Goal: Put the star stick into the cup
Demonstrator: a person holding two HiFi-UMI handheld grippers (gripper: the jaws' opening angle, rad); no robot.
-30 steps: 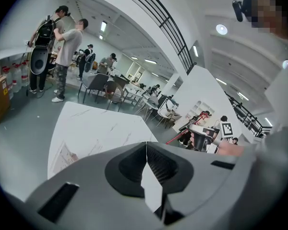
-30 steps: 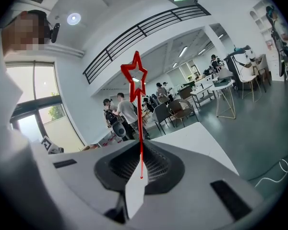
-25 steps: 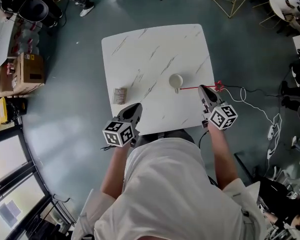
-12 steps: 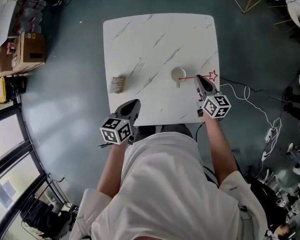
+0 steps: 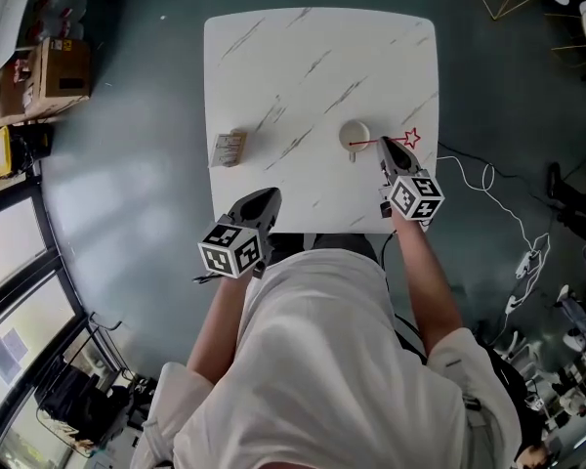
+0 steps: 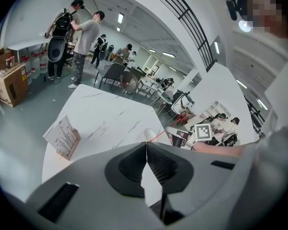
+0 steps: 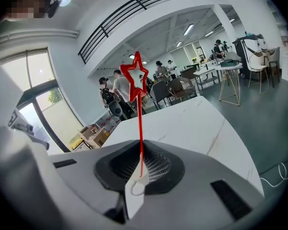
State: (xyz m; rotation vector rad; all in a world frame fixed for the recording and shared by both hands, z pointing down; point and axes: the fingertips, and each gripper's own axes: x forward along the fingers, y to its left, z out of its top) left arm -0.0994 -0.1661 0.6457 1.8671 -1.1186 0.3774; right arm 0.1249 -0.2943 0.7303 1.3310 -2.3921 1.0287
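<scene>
A small white cup (image 5: pixel 354 136) stands on the white marble table (image 5: pixel 303 57), right of its middle. The red star stick (image 5: pixel 383 143) lies level above the table, its plain end at the cup's rim and its star (image 5: pixel 410 139) pointing right. My right gripper (image 5: pixel 388 150) is shut on the stick's shaft just right of the cup. In the right gripper view the stick (image 7: pixel 139 128) rises from between the shut jaws (image 7: pixel 140 146) to the star (image 7: pixel 136 75). My left gripper (image 5: pixel 263 203) hovers shut and empty at the table's front edge (image 6: pixel 146 145); from there the cup (image 6: pixel 149 134) shows beyond.
A small printed card block (image 5: pixel 230 149) stands on the table's left part (image 6: pixel 63 137). Cardboard boxes (image 5: pixel 54 74) sit on the floor at left, and a white cable (image 5: pixel 488 189) trails on the floor at right. People (image 6: pixel 86 37) stand beyond the table.
My right gripper has carried the stick leftwards, from the table's right edge towards the cup. The stick's plain end now reaches the cup. The left gripper has stayed put.
</scene>
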